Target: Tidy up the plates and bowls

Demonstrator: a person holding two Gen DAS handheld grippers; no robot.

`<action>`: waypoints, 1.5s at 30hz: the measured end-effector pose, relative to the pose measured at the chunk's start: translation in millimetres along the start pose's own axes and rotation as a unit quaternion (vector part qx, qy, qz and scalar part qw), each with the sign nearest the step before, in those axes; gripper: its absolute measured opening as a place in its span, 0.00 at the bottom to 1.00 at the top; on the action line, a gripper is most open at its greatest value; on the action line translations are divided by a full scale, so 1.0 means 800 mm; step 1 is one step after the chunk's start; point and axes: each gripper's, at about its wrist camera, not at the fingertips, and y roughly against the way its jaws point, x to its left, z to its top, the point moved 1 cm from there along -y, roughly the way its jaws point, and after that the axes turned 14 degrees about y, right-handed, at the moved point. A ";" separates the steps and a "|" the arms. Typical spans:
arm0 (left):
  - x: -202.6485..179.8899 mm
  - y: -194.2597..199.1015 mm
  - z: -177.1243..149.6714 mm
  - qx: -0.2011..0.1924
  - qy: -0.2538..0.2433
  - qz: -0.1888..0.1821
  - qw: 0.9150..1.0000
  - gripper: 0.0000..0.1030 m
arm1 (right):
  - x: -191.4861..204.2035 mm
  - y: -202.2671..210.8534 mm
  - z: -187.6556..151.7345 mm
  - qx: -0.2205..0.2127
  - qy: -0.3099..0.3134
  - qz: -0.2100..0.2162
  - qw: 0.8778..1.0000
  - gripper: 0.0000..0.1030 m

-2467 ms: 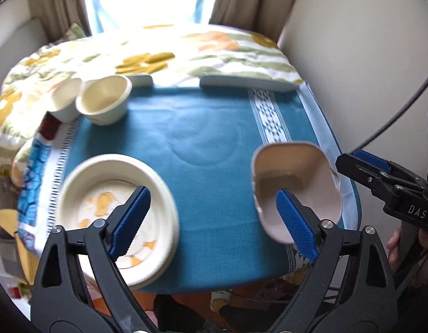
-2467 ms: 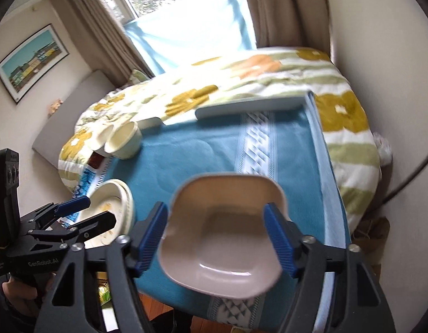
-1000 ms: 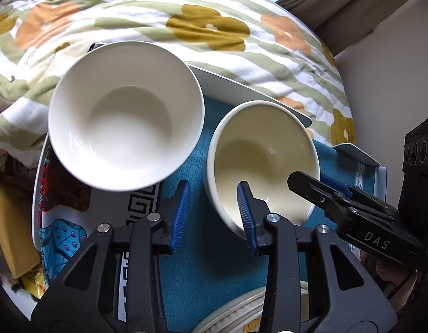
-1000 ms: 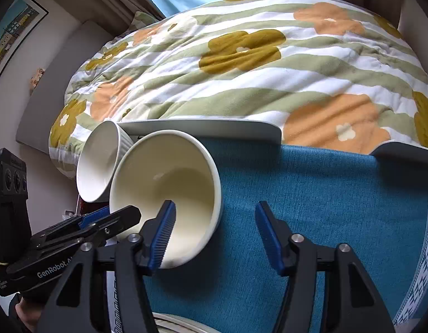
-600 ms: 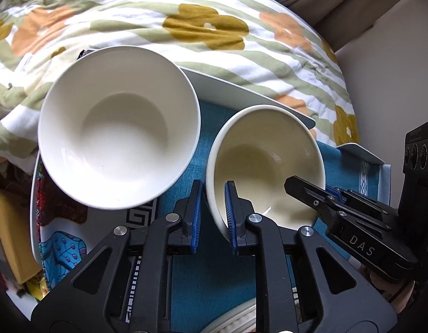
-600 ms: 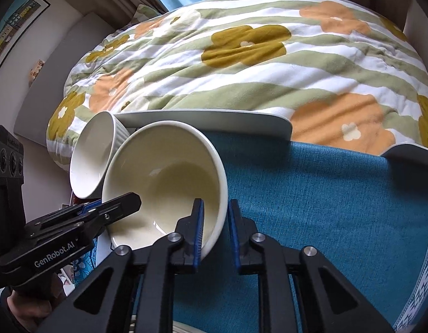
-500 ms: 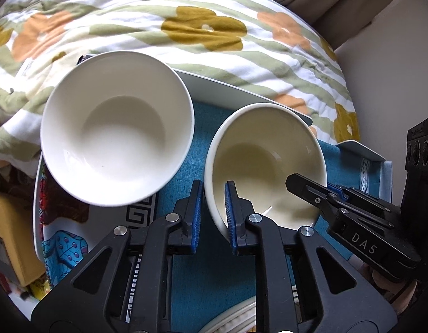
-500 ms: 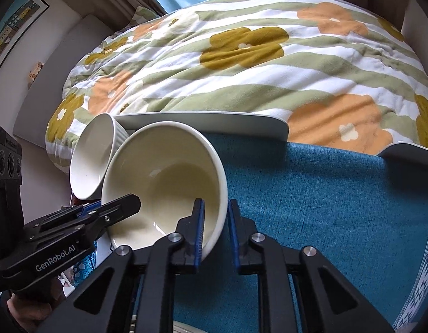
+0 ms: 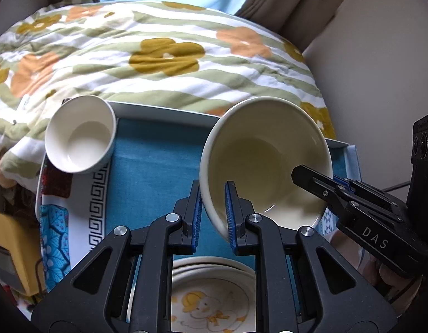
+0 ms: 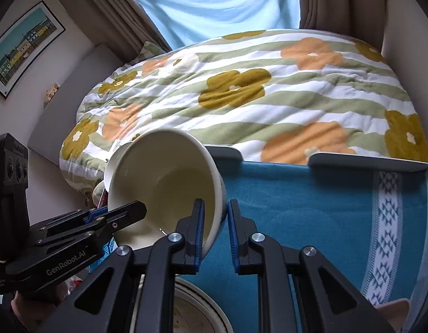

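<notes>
A cream bowl [image 9: 266, 161] hangs tilted above the teal tablecloth [image 9: 147, 183], gripped from both sides. My left gripper [image 9: 212, 213] is shut on its left rim. My right gripper [image 10: 215, 231] is shut on its right rim; the bowl [image 10: 164, 186] fills the left middle of the right wrist view. A white bowl [image 9: 80, 138] stands on the table at the far left. A stack of plates with a yellow drawing [image 9: 211, 297] lies below the grippers, partly hidden by them; its edge also shows in the right wrist view [image 10: 194, 310].
A flowered duvet [image 9: 158, 55] lies on the bed beyond the table's far edge. A wall [image 9: 380, 83] stands close on the right. A patterned band [image 10: 386, 236] runs along the cloth's right side.
Both grippers have closed on the cream bowl's rim and lifted it up and right, away from the white bowl. The plates have come into view below.
</notes>
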 end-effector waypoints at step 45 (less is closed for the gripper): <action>-0.219 -0.114 -0.261 0.133 -0.149 0.051 0.979 0.13 | -0.176 0.109 -0.278 0.077 -0.106 -0.049 0.990 0.15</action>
